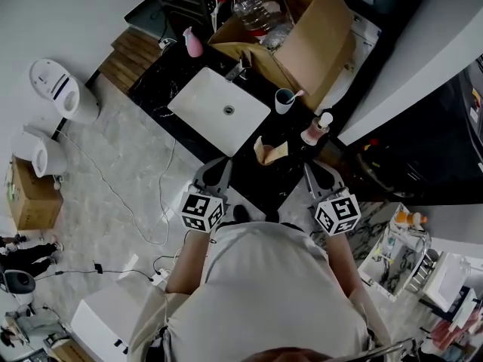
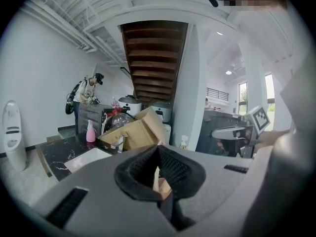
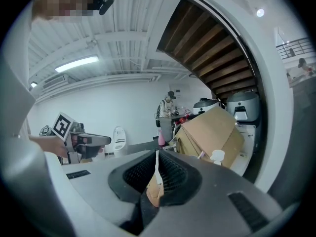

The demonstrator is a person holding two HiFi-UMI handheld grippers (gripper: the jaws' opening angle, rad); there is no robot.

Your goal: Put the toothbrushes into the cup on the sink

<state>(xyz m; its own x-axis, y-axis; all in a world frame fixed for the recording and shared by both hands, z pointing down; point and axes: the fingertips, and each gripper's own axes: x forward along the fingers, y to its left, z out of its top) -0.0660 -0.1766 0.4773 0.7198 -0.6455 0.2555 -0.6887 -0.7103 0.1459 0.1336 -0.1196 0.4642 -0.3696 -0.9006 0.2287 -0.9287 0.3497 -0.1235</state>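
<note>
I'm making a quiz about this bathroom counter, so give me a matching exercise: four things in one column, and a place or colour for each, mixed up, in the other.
1. sink
2. cup
3. pink bottle
4. cardboard box

A. beyond the sink, left of the box
B. white, set in the black counter
C. just right of the sink
D. brown, open, a clear bottle inside

Pairs: 1-B, 2-C, 3-A, 4-D.

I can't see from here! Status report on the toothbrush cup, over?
Left tool shut, empty; right tool shut, empty. White cup on black counter beside white sink, one pink toothbrush inside. Small brown cardboard box sits between tools and cup.
</note>
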